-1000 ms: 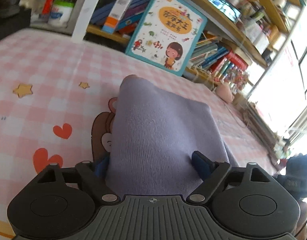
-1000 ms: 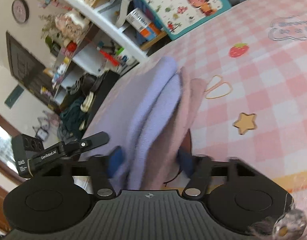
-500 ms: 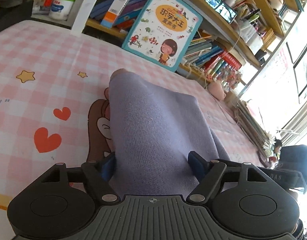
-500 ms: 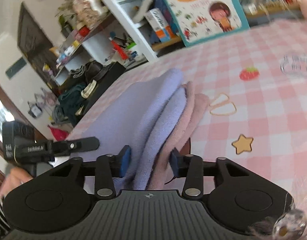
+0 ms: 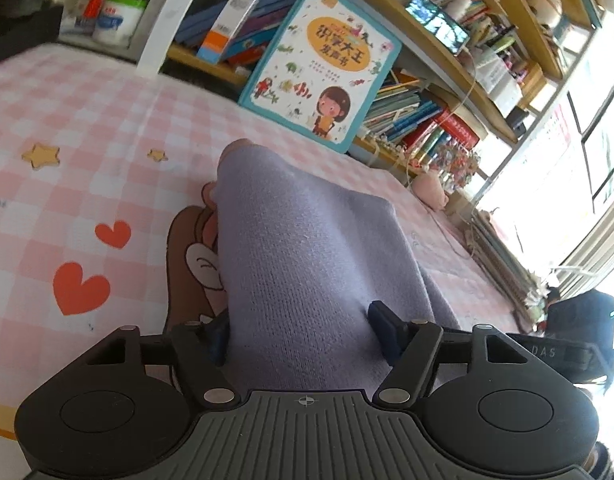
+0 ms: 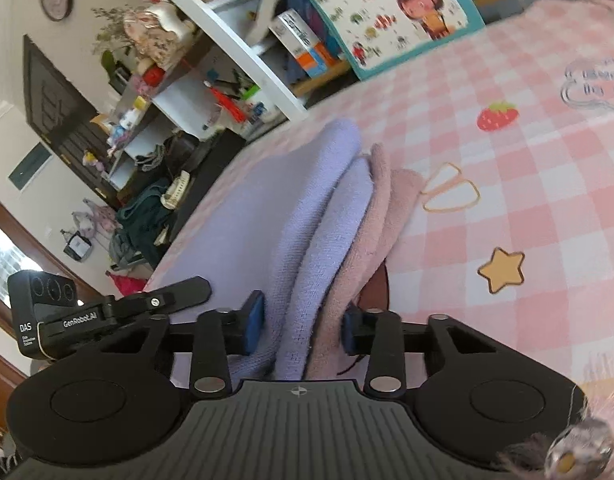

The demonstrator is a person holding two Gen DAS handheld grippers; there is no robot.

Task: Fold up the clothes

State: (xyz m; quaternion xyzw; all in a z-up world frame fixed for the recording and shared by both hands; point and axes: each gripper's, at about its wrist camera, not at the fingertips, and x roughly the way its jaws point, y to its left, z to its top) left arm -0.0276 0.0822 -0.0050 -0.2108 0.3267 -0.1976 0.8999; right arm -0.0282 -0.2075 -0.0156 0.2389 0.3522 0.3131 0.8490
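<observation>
A folded lilac knit garment (image 5: 307, 264) is seen lying on a pink-and-white checked cloth printed with hearts, stars and a strawberry (image 5: 79, 128), which covers the surface. In the left wrist view the garment stretches away from the camera toward the far edge of the surface, its far end rounded into a soft fold. The left gripper (image 5: 301, 330) is set around the near end of the garment: its blue-padded jaws are held fairly wide, with the thick lilac fabric filling the gap between them and both pads touching the cloth.

In the right wrist view several layers are shown stacked edge-on, lilac ones (image 6: 307, 216) on the left and dusty-pink ones (image 6: 371, 216) on the right (whether these belong to one garment or two cannot be told). The right gripper (image 6: 303, 326) is closed in on this bundle, its jaws narrowed so that the blue pads press the layers from both sides. The black body of the left gripper, marked with white lettering, is visible at the left of this view, just beside the garment.

A large teal-bordered children's picture book with a cartoon girl on its cover (image 5: 319, 68) is propped upright against crowded wooden bookshelves (image 5: 447, 92) beyond the far edge of the surface.
</observation>
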